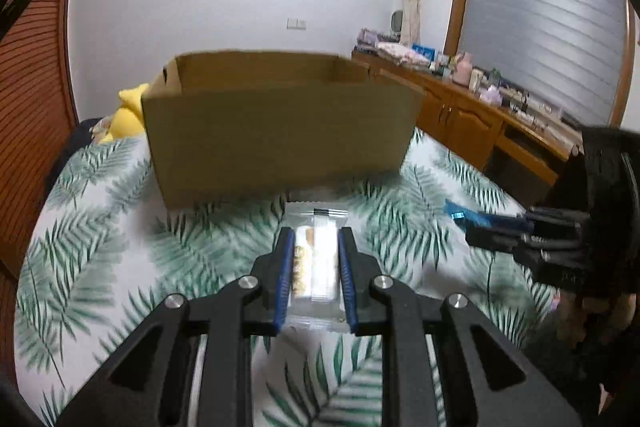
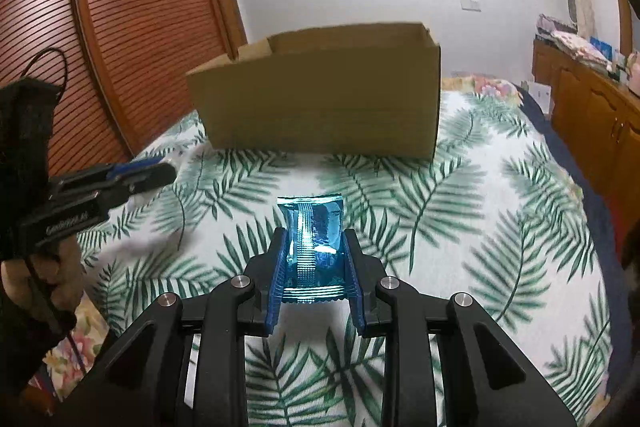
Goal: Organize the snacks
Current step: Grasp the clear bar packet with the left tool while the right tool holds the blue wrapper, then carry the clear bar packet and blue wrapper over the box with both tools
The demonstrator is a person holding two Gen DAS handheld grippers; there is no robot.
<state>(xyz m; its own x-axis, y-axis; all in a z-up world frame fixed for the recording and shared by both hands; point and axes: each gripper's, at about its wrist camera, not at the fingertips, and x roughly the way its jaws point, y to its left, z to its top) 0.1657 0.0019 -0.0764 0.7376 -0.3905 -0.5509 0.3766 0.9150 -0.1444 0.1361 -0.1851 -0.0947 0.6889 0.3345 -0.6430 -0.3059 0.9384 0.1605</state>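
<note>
1. Left wrist view: the left gripper (image 1: pixel 315 239) is squeezed onto a clear snack packet (image 1: pixel 318 259) with pale biscuits inside. The packet sits between the 2 blue pads, and its far end sticks out past the tips.
2. Right in front is an open cardboard box (image 1: pixel 276 131) (brown, top open) standing on a bedspread (image 1: pixel 100 259) with green leaf prints. The packet's far end is near the bottom of the box's front wall.
3. At the right edge, the right gripper (image 1: pixel 472 227) comes in from the side, and a blue packet end pokes out of its tip.
4. Something yellow (image 1: pixel 124 115) peeks out behind the box on the left (too hidden to name). A wooden cabinet (image 1: pixel 460 119) full of small things runs along the right wall.
5. Right wrist view: the right gripper (image 2: pixel 314 239) is pinched onto a shiny blue snack packet (image 2: pixel 314 247), held above the bedspread (image 2: pixel 480 227).
6. The cardboard box (image 2: pixel 320 107) stands just ahead. The left gripper (image 2: pixel 160 173) shows at the left, with a hand (image 2: pixel 44 283) under it.
</note>
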